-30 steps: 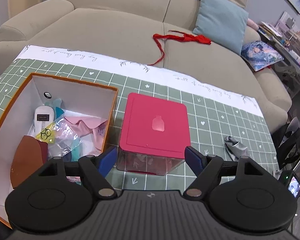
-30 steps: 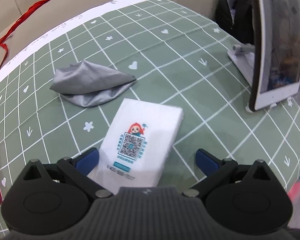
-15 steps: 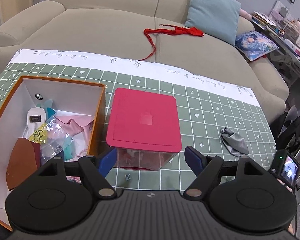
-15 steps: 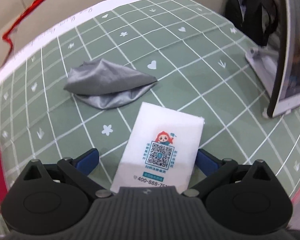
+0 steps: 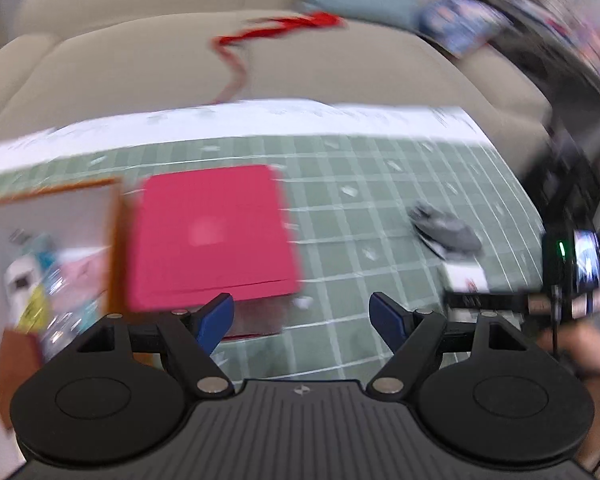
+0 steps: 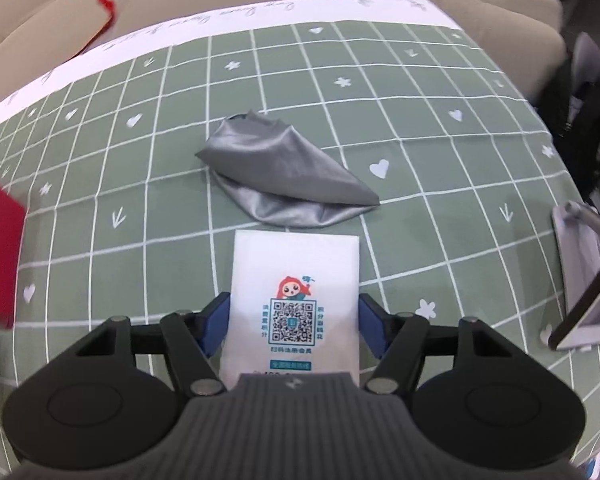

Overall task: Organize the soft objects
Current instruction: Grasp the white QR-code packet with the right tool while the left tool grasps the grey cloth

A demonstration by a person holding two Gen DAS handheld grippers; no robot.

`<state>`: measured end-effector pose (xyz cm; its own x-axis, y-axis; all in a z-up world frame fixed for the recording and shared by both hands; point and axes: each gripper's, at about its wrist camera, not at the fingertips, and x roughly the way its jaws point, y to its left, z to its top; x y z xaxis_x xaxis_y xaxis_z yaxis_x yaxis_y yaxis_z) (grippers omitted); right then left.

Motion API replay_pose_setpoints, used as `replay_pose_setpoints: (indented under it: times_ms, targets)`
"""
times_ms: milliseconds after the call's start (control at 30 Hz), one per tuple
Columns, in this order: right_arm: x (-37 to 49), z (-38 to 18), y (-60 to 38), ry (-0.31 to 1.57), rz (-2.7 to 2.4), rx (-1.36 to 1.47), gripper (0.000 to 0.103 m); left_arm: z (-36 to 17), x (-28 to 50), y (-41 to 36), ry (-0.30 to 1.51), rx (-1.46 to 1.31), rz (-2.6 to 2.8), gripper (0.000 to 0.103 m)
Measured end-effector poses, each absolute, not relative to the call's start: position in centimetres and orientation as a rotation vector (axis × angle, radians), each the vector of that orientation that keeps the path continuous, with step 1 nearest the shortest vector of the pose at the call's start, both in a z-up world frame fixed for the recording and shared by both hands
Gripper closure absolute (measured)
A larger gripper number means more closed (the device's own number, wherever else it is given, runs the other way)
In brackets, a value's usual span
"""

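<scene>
Grip quality decides this pickup: right gripper [image 6: 294,322] has just been closing, its 2 pads flanking the white tissue pack [image 6: 295,280] lying beside the grey cloth [image 6: 288,172]; squeeze squarely, lift level. Left gripper [image 5: 302,316] hangs spread, empty.

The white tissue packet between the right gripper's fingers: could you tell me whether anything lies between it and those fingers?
Nothing visible does. The right gripper has just been closing around the white tissue packet, its fingers at the sides. The grey cloth lies beyond it.
</scene>
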<state>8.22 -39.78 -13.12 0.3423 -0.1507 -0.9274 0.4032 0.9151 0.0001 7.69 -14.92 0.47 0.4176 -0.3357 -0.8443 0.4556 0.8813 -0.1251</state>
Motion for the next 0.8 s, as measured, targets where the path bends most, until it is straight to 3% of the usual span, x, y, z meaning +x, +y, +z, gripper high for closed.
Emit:
replay_pose_setpoints:
  times_ms: [167, 433, 800]
  targets:
    - [7.5, -13.3, -40.9, 1.174, -0.282, 0.215, 0.037, -1.4, 8.0, -21.1, 1.024, 0.318, -0.700, 0.013]
    - [5.3, -13.1, -43.8, 1.166, -0.244, 0.270, 0.035, -5.6, 6.3, -30.9, 0.715, 0.873, -0.992, 0.013]
    - [5.7, -13.0, -43.9, 1.206, -0.168, 0.224, 0.034, -11.1, 10.8, -38.7, 0.823, 0.912, -1.021, 0.013]
